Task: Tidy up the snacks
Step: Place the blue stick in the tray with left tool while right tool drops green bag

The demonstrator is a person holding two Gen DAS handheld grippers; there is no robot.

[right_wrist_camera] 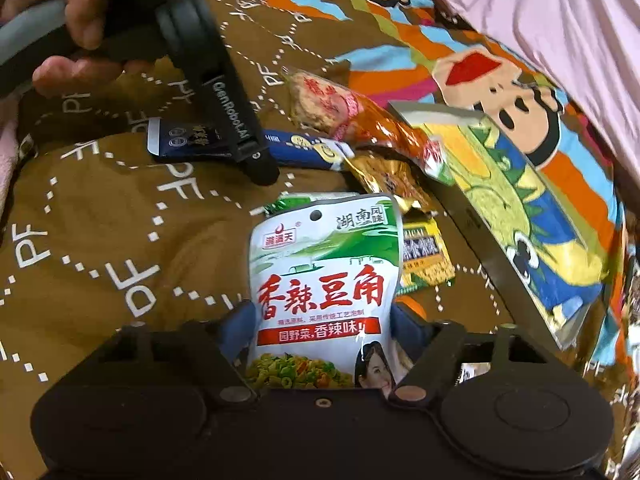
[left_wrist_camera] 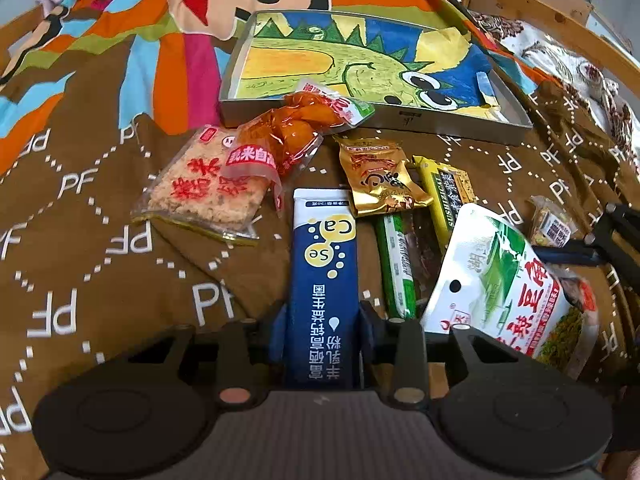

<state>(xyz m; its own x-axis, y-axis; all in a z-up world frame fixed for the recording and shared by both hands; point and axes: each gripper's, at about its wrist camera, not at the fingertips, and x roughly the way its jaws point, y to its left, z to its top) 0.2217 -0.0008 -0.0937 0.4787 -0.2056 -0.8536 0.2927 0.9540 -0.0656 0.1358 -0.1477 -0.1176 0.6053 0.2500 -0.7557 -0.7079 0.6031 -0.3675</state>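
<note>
Left wrist view: the left tool [left_wrist_camera: 322,312] has both fingers pressed against the sides of the blue sachet [left_wrist_camera: 323,264], clamped on it.
Blue sachet: lies lengthwise on the brown bedspread [left_wrist_camera: 100,264], its far end pointing toward the tray [left_wrist_camera: 400,118].
Right wrist view: the right tool [right_wrist_camera: 320,316] is clamped on the white-and-green pouch [right_wrist_camera: 320,280], which stands up between its 2 fingers.
Pouch position: just right of the blue sachet, over the green stick pack [left_wrist_camera: 396,260].
Snack pile: gold packet [left_wrist_camera: 380,180] and yellow packet [left_wrist_camera: 444,192] lie between sachet and tray; the rice cracker bag [left_wrist_camera: 200,184] sits to the left, with the orange vacuum pack [left_wrist_camera: 288,128] overlapping it and leaning on the tray's front wall.
Tray: dinosaur drawing inside, resting on the bedspread beyond the pile.
</note>
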